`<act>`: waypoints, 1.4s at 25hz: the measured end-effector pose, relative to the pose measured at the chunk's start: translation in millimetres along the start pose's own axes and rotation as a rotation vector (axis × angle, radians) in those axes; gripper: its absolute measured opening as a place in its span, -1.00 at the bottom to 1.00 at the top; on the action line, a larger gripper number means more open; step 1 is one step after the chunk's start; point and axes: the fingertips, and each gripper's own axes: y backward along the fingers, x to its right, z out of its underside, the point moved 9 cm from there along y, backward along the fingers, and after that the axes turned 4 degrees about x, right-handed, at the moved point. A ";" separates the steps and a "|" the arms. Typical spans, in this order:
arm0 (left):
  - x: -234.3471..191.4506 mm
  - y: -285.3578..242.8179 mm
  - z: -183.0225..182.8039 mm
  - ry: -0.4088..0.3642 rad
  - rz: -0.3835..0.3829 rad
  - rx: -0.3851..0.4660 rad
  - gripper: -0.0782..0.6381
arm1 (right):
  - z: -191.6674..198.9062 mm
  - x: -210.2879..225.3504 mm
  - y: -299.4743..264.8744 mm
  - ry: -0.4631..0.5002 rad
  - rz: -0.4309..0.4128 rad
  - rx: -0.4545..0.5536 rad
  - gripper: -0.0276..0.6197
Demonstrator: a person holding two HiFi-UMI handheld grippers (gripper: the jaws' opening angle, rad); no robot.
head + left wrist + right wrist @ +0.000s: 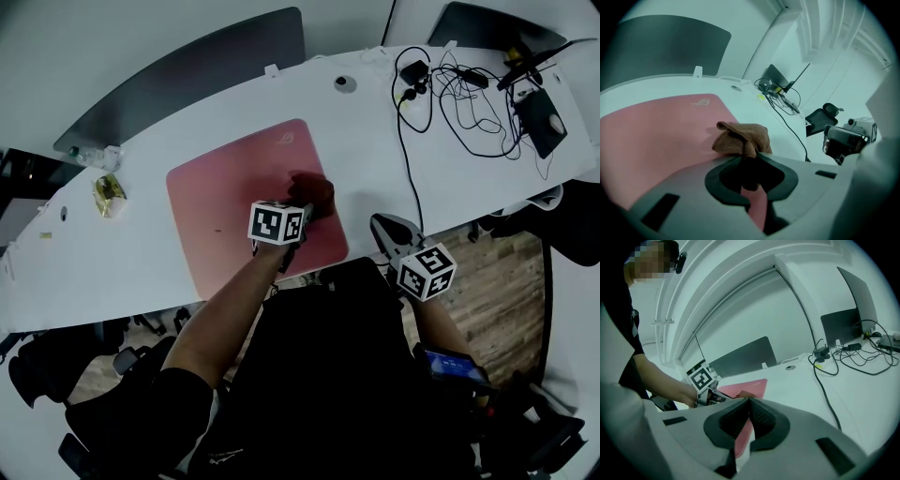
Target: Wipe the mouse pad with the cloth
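Note:
A pink mouse pad [234, 202] lies on the white table [375, 159]. A crumpled brown cloth [314, 192] rests on the pad's right part, and my left gripper [302, 214] is shut on its near end. In the left gripper view the cloth [743, 138] bunches up just past the jaws of my left gripper [749, 158], over the pad [656, 136]. My right gripper [386, 228] hovers at the table's front edge, right of the pad. In its own view the right gripper [749, 401] is shut with nothing between its jaws. The pad [752, 386] shows beyond.
Tangled black cables [459, 98] and dark devices [542, 117] cover the table's far right. A yellowish wrapper [110, 195] lies left of the pad, a round grommet [345, 83] behind it. A grey divider [187, 75] borders the far edge. A cable [405, 159] runs to the front edge.

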 end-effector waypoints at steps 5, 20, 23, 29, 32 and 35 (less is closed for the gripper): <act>-21.5 9.3 13.2 0.045 0.016 0.013 -0.62 | -1.7 -12.7 -13.0 0.017 -0.014 -0.006 -0.83; -85.5 83.7 40.1 0.091 -0.151 0.059 -0.62 | -6.9 -47.3 -50.5 0.075 -0.112 -0.040 -0.83; -97.5 94.5 44.4 0.094 -0.173 0.058 -0.62 | -7.5 -51.8 -58.3 0.082 -0.123 -0.046 -0.83; -115.5 116.3 53.0 0.102 -0.214 0.040 -0.62 | -11.2 -63.4 -75.3 0.100 -0.153 -0.060 -0.83; -125.1 128.4 59.4 0.111 -0.234 0.038 -0.62 | -14.0 -68.2 -84.3 0.108 -0.168 -0.066 -0.83; -134.1 142.8 69.8 0.127 -0.260 0.043 -0.62 | -16.0 -71.8 -91.1 0.115 -0.182 -0.068 -0.83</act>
